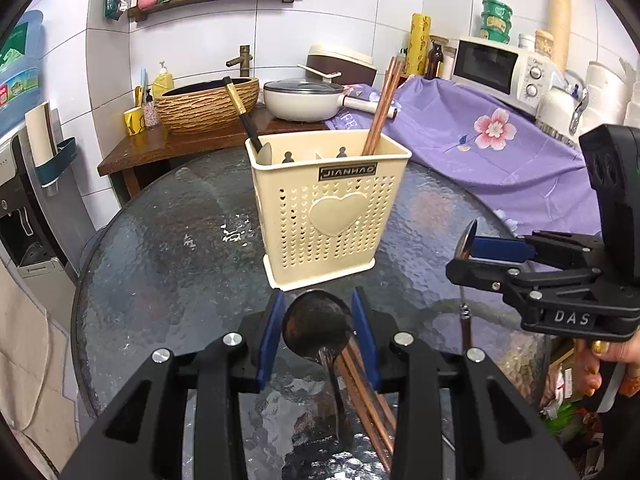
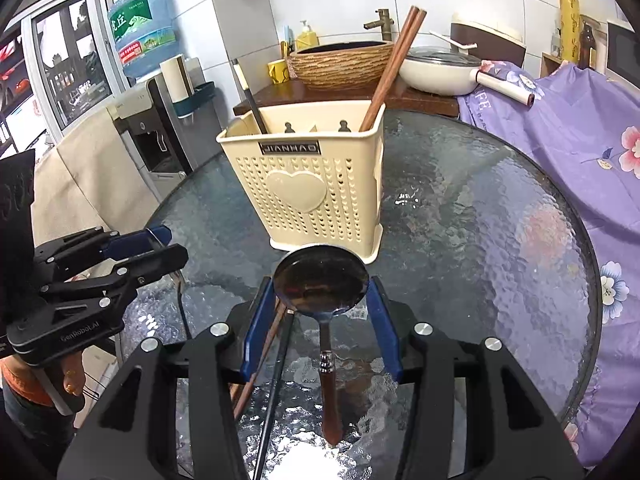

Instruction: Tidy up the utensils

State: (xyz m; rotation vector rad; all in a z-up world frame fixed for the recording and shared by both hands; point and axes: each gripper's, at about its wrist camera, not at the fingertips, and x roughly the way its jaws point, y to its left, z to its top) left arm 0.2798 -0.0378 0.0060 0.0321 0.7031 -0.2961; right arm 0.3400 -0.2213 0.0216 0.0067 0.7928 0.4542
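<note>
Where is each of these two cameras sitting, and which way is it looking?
Left wrist view: on the left gripper clamping a dark spoon, facing the cream perforated plastic utensil holder; the right gripper and a hand show.
Right wrist view: on the right gripper clamping a brown-handled metal spoon, facing that holder; the left gripper and a hand show.
Shared: holder, round glass table, both grippers.

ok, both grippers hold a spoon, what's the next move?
Probably move the left gripper forward over the holder's left slot. Its dark spoon hangs handle-down, that slot already holds a black-handled utensil, and chopsticks fill the right one.
</note>
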